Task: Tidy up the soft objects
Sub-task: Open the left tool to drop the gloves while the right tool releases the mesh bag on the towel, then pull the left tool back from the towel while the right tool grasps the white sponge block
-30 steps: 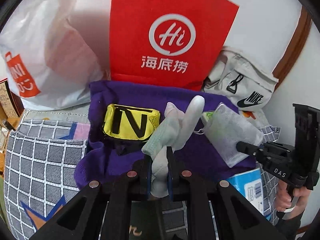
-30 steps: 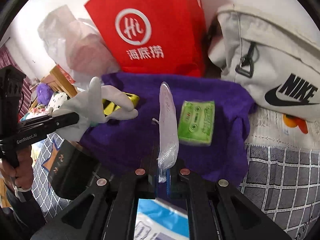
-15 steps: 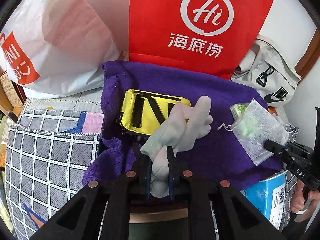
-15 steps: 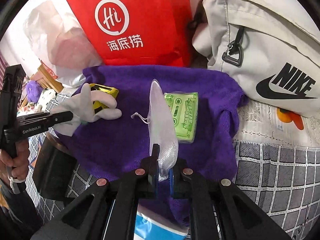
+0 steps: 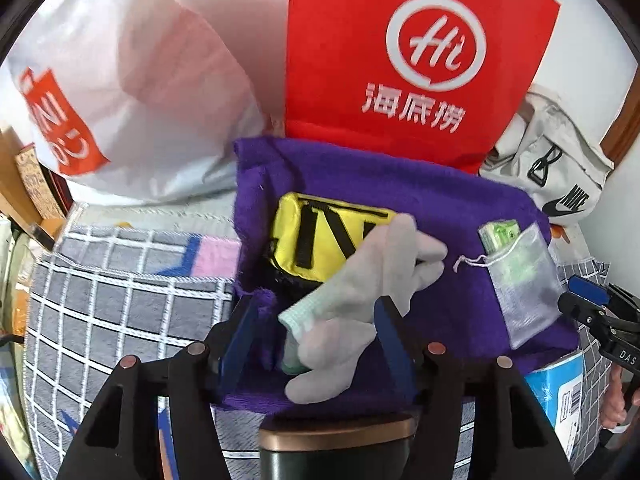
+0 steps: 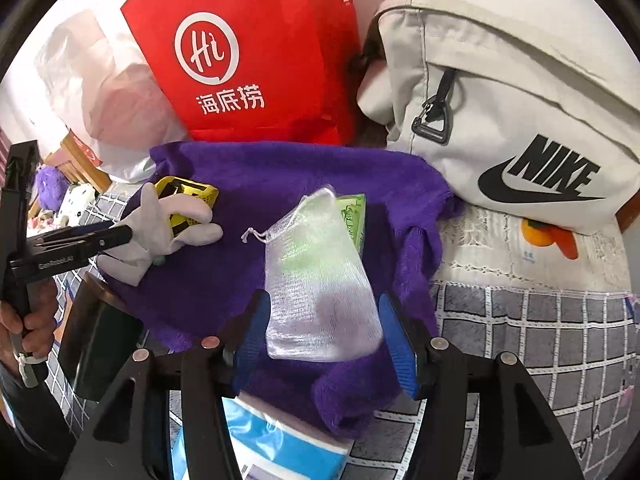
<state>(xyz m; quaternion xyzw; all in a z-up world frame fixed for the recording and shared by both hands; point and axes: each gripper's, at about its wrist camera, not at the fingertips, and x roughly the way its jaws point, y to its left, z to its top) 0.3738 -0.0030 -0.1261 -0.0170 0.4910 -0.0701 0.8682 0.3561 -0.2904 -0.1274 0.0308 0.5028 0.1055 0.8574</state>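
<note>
A purple towel [image 5: 420, 196] [image 6: 280, 168] lies spread on the checked bed cover. On it are a yellow pouch [image 5: 320, 236] [image 6: 188, 192], a white glove [image 5: 360, 288] [image 6: 160, 228], a sheer mesh bag [image 5: 524, 288] [image 6: 316, 280] and a green tissue pack [image 5: 500, 234] [image 6: 354, 216]. My left gripper [image 5: 314, 328] [image 6: 116, 234] is open, its fingers on either side of the glove, which rests on the towel and leans on the pouch. My right gripper [image 6: 324, 336] [image 5: 580, 296] is open around the mesh bag, which lies flat over the tissue pack.
A red paper bag [image 5: 412, 60] stands behind the towel, with a white plastic bag [image 5: 120, 92] to its left and a beige Nike bag [image 6: 500, 120] to its right. A blue-and-white pack [image 6: 280, 452] and a dark box [image 6: 100, 340] sit at the towel's near edge.
Both grippers have opened. The glove has dropped from the left gripper onto the towel, and the mesh bag has dropped from the right gripper and lies flat over the tissue pack.
</note>
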